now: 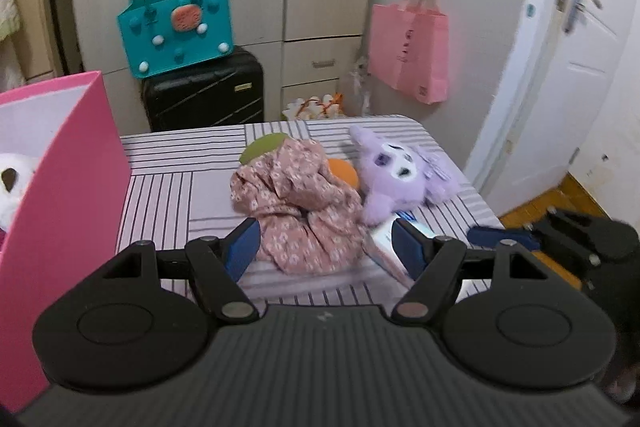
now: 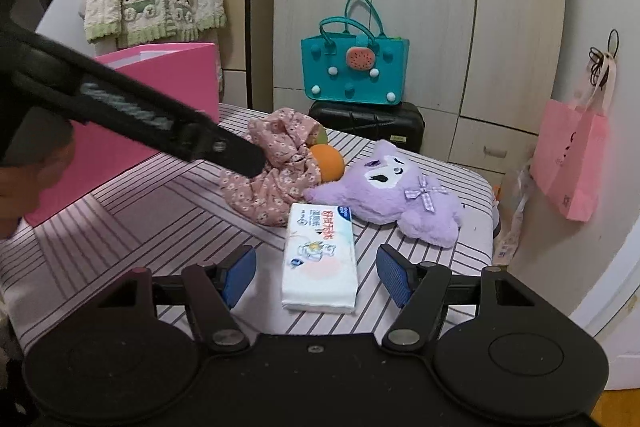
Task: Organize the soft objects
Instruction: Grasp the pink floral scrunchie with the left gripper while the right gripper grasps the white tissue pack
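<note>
A crumpled pink floral cloth (image 1: pixel 300 211) (image 2: pixel 272 179) lies mid-table, partly covering an orange ball (image 1: pixel 344 173) (image 2: pixel 327 161) and a green piece (image 1: pixel 264 147). To its right sprawls a purple plush (image 1: pixel 400 175) (image 2: pixel 384 183). My left gripper (image 1: pixel 326 247) is open, its blue pads either side of the cloth's near edge. In the right wrist view its black finger (image 2: pixel 224 147) reaches over the cloth. A white tissue pack (image 2: pixel 320 259) (image 1: pixel 384 247) lies between the pads of my open right gripper (image 2: pixel 318 275), which do not touch it.
A tall pink box (image 1: pixel 60 167) (image 2: pixel 160 99) stands on the striped table (image 2: pixel 120 219) at the left, with a white plush (image 1: pixel 12 179) inside. Behind the table, a teal bag (image 2: pixel 354 71) sits on a black suitcase (image 2: pixel 368 123). A pink paper bag (image 2: pixel 568 163) hangs on the right.
</note>
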Demonstrator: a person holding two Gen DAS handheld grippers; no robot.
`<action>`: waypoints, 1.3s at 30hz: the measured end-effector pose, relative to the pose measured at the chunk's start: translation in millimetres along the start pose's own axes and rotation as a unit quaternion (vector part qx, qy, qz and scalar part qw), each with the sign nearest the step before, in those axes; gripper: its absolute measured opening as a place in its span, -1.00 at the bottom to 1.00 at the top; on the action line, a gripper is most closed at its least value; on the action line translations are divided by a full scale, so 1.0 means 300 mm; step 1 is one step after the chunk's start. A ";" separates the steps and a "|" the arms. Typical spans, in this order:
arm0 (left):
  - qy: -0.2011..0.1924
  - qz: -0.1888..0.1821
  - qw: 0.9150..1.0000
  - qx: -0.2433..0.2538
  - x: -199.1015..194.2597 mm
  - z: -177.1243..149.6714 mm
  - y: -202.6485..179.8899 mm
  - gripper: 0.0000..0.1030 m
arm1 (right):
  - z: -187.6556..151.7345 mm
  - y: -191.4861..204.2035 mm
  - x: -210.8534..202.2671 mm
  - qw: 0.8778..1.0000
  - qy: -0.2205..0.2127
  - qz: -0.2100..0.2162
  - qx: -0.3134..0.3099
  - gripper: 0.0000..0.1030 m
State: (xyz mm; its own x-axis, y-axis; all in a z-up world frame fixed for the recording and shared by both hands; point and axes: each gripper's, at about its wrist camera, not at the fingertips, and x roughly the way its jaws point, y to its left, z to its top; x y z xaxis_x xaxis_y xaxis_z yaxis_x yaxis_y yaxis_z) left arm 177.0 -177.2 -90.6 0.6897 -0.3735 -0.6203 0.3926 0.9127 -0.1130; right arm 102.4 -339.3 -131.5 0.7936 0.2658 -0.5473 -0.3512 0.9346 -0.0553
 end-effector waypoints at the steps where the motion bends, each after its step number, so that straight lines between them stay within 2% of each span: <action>1: 0.000 0.003 1.000 -0.007 0.018 0.008 0.004 0.39 | 0.002 -0.004 0.011 1.000 0.003 0.001 0.004 0.39; 4: -0.003 0.020 0.999 -0.025 0.063 0.023 0.014 0.40 | 0.005 -0.014 0.035 1.000 0.011 0.009 0.018 0.39; 7: -0.017 0.044 0.998 -0.038 0.093 0.032 0.023 0.52 | 0.004 -0.018 0.046 0.999 0.016 0.019 0.029 0.39; 12: -0.032 0.070 0.995 -0.062 0.134 0.049 0.034 0.54 | -0.002 -0.030 0.069 0.999 0.026 0.027 0.039 0.39; 18: -0.013 0.071 0.994 -0.081 0.184 0.044 0.043 0.54 | -0.006 -0.037 0.069 0.998 0.026 0.035 0.048 0.39; 23: -0.015 0.062 0.992 -0.110 0.196 0.031 0.067 0.52 | -0.006 -0.031 0.073 0.998 0.029 0.033 0.041 0.39; 25: -0.011 0.055 0.991 -0.119 0.194 0.027 0.076 0.41 | -0.007 -0.027 0.072 0.998 0.028 0.032 0.037 0.37; 27: -0.008 0.045 0.991 -0.126 0.192 0.022 0.084 0.15 | -0.007 -0.024 0.072 0.999 0.028 0.031 0.035 0.30; 31: -0.008 0.032 0.991 -0.127 0.175 0.012 0.089 -0.19 | -0.008 -0.018 0.066 0.999 0.026 0.023 0.038 0.16; 33: -0.007 0.030 0.992 -0.126 0.165 0.006 0.089 -0.44 | -0.007 -0.022 0.062 0.998 0.026 0.019 0.044 -0.05; 36: -0.004 0.025 0.991 -0.130 0.152 -0.008 0.099 -0.60 | -0.006 -0.029 0.055 0.998 0.028 0.022 0.055 -0.10; 39: -0.004 0.021 0.991 -0.136 0.139 -0.020 0.111 -0.68 | -0.006 -0.023 0.054 0.998 0.030 0.018 0.054 -0.10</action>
State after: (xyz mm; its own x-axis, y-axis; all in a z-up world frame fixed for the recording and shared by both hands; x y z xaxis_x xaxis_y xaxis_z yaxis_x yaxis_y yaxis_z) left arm 215.4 -161.4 -124.9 0.7069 -0.3350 -0.6230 0.1864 0.9378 -0.2928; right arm 116.8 -341.8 -141.6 0.7485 0.2884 -0.5971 -0.3216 0.9454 0.0534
